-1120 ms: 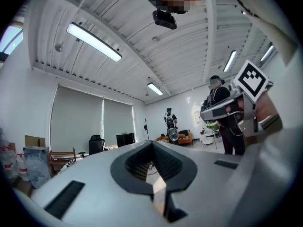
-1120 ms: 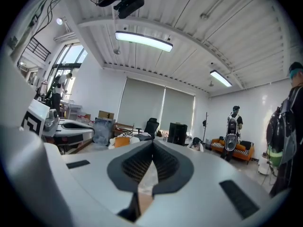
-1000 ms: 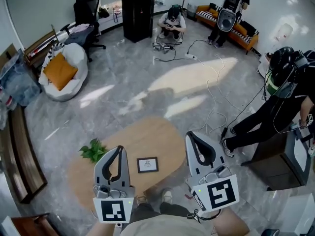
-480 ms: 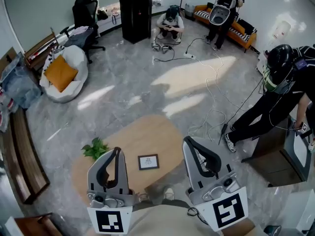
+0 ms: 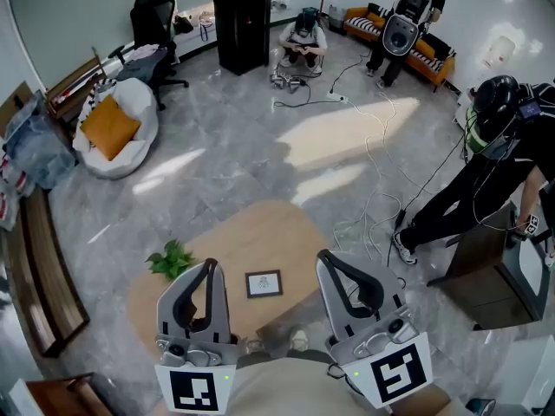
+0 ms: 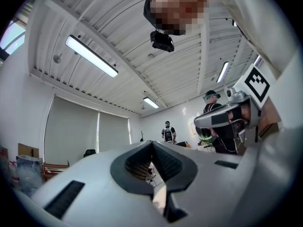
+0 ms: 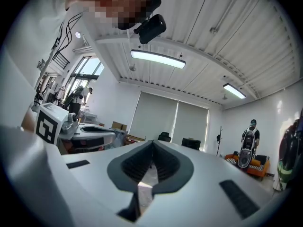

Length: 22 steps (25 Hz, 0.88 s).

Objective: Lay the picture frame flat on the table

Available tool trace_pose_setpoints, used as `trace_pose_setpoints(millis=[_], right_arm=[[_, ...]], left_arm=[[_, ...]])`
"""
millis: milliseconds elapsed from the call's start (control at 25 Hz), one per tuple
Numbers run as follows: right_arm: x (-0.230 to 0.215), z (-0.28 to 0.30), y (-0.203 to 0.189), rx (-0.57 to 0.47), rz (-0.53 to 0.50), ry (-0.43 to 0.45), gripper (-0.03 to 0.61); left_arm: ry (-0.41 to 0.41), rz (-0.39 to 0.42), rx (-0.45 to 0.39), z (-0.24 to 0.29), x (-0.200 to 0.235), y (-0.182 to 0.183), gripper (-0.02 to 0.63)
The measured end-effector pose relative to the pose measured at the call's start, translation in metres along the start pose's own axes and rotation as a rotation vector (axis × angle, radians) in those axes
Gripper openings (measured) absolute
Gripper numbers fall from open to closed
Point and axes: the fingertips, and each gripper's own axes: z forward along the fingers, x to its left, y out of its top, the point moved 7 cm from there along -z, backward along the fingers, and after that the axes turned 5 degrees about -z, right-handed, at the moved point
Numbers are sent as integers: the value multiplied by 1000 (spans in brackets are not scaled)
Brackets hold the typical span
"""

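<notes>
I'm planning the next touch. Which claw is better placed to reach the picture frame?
Left, marginally: the picture frame lies flat on the table between both shut, empty claws, slightly nearer the left claw than the right claw.

head: overhead, steeply down | gripper views: level, outward | shared: standing person (image 5: 406, 22)

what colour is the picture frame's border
Dark, nearly black; the picture frame shows best in the head view.
</notes>
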Motion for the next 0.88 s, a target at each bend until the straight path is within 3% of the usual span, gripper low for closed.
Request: trace_pose_setpoints(millis=[640, 880], right_arm=[[2, -2, -6, 14, 10, -4, -3], [6, -5, -5, 25, -53, -17, -3]], left_arm=[[-7, 37, -3, -5, -4, -1, 6], [-13, 40, -4, -4, -5, 1, 6]])
